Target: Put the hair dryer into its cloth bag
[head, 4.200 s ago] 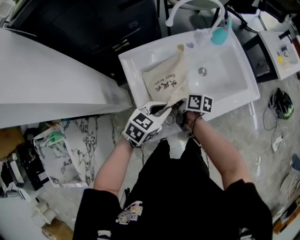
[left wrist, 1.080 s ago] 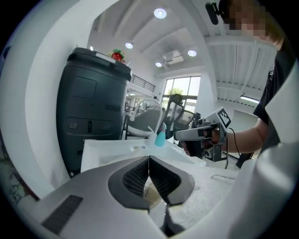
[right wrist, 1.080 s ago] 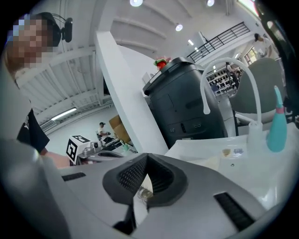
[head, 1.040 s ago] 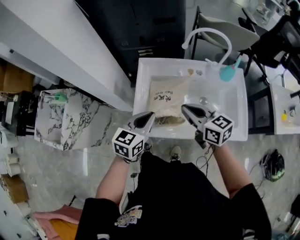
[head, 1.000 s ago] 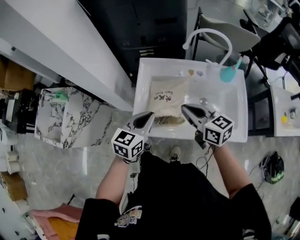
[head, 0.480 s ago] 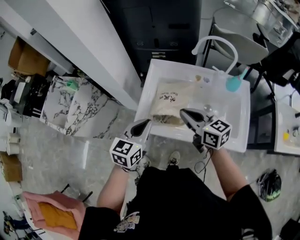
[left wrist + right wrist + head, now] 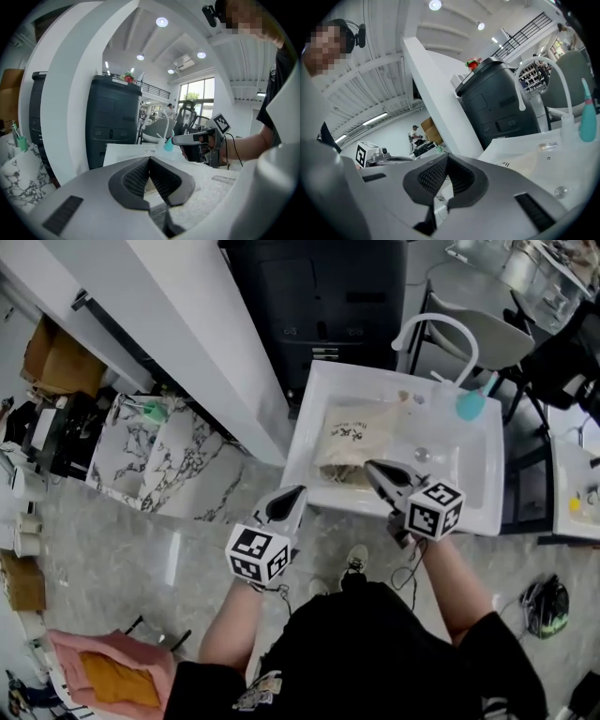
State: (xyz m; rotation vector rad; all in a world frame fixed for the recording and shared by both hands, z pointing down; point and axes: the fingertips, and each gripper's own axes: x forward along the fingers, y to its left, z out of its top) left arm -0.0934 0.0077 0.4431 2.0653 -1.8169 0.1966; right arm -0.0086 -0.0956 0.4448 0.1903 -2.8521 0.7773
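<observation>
Head view: a person holds both grippers out in front, near the front rim of a white sink (image 7: 307, 423).
Cloth bag: the cream cloth bag (image 7: 364, 430) with dark print lies in the sink's left half. A dark shape at its near mouth is too small to identify.
Left gripper (image 7: 299, 491): fingers pressed together on nothing, tips by the sink's front-left corner, apart from the bag.
Right gripper (image 7: 371, 466): fingers pressed together on nothing, tips over the sink just beside the bag's near end.
Faucet: the white curved faucet (image 7: 441, 324) rises at the back rim, with a teal item (image 7: 469, 406) beside it.
</observation>
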